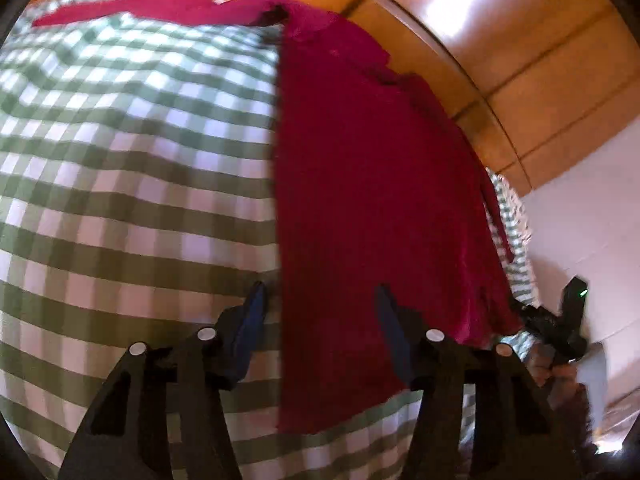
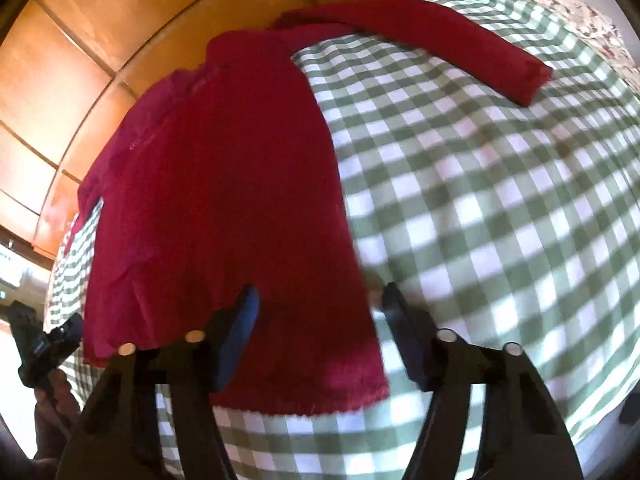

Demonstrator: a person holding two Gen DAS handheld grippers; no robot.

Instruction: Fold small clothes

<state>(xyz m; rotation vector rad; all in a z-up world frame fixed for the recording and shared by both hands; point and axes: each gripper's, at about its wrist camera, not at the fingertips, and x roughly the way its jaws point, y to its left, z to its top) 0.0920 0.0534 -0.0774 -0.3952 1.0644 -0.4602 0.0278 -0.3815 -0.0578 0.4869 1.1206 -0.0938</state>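
- Left gripper (image 1: 320, 300), angled steeply down over the near edge of a red top (image 1: 372, 184), jaws apart with the top's left edge between the blue pads (image 1: 252, 320); pads not seen pressing the fabric, nothing grasped.
- Seen from the right wrist view, that same gripper a dark shape at the far left (image 2: 44, 344), carried by a hand (image 2: 52, 404) below it; jaw state unreadable from there.
- One red top, long-sleeved, spread flat on a green-and-white checked cloth (image 1: 120, 160), body running away from both cameras, one sleeve (image 2: 432, 36) stretched out sideways at the far end; other sleeve not clearly visible.
- Right gripper (image 2: 318, 304), also tipped sharply downward, jaws parted and astride the top's near right corner: left pad (image 2: 244, 320) over red fabric, right pad over checked cloth just beside the hem; no grip evident.
- From the left wrist view, right gripper a black blurred form at the far right (image 1: 560, 320), held in a hand (image 1: 556, 368); a small green light on it.
- Count: two grippers, two hands, one top, one checked cloth.
- Behind the cloth, orange-brown wooden panelling (image 2: 80, 60); a floral fabric (image 2: 580, 12) at the far right corner.
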